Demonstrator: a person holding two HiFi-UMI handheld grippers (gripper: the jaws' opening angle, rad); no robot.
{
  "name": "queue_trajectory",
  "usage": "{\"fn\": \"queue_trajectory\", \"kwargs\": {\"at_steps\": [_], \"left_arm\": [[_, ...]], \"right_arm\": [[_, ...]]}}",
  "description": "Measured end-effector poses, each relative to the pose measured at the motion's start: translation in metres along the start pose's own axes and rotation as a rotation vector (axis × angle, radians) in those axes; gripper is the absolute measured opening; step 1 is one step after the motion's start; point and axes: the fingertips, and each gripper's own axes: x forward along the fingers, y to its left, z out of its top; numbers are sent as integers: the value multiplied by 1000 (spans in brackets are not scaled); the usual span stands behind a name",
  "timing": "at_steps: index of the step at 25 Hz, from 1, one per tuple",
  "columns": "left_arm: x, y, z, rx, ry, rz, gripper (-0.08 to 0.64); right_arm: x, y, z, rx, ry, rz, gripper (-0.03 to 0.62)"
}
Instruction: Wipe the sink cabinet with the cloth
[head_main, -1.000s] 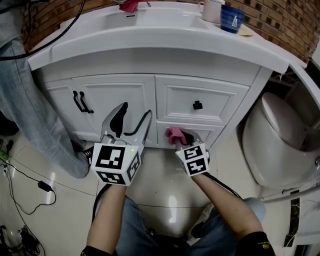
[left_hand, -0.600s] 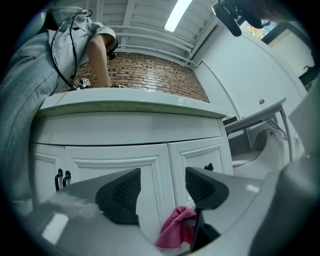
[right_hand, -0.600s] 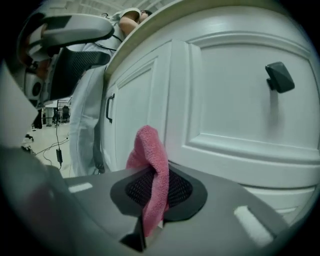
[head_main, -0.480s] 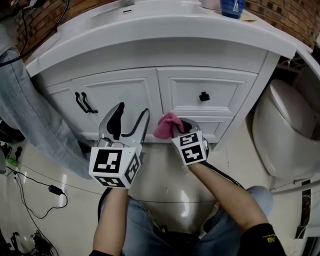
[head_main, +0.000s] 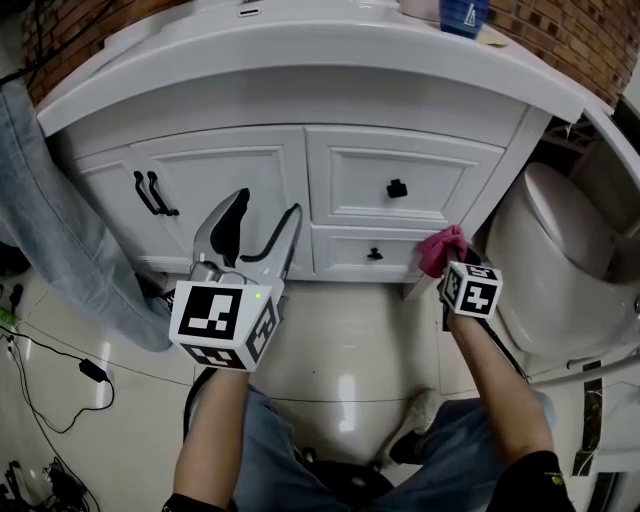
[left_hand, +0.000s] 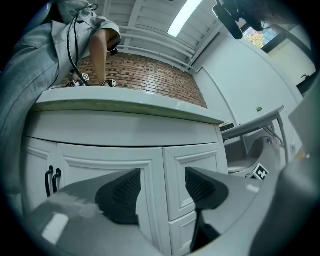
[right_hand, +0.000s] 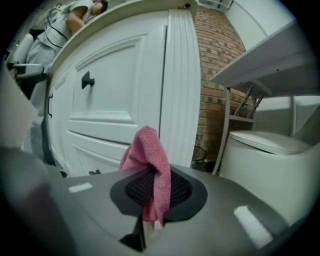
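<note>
The white sink cabinet fills the head view, with two doors on the left and two drawers on the right. My right gripper is shut on a pink cloth, which is against the cabinet's lower right corner post. In the right gripper view the pink cloth hangs out of the shut jaws, close to the fluted corner post. My left gripper stands open in front of the lower cabinet, near the seam between door and drawers, with nothing between its pads.
A white toilet stands right of the cabinet, close to my right gripper. A person in jeans stands at the left. A blue cup sits on the countertop. Cables lie on the tiled floor.
My right gripper has carried the pink cloth from the lower drawer's left side rightward to the cabinet's right corner. The left gripper has stayed open and barely shifted.
</note>
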Motion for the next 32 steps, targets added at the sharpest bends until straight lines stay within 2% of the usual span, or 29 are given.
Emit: {"fn": "queue_trajectory", "kwargs": {"at_steps": [2,4,7,12,15,18,20,23,28,32], "left_arm": [[1,-1,-2,-3,4,-2,279],[2,-1,-3,-1,7,0,279],[4,2,-5,0,15,6,279],[4,8,-8,-1,21,24,279],[3,11,-9,-11,23,34,279],[-1,11,-6,-13,20,36,279],[-2,12,-5,-6,23,33,279],[-2,16,-5,-4,23,32,279],[-3,24,-4,-38,6,43,279],[3,15,-4,-44,-1,20,279]], "right_arm": [[-1,0,-3,-15,-7,-16,40],[0,17,-5,-18,-9,12,40],[3,77,0,-48,-26,150,40],[0,206,10,-208,-78,439,40],[2,258,14,-214,-81,533,40],[10,285,16,-182,-51,580,41],[14,287,15,-196,-28,585,40],[16,269,11,-276,-12,514,40],[18,203,-2,-321,28,355,40],[14,144,-6,-335,31,242,40]]}}
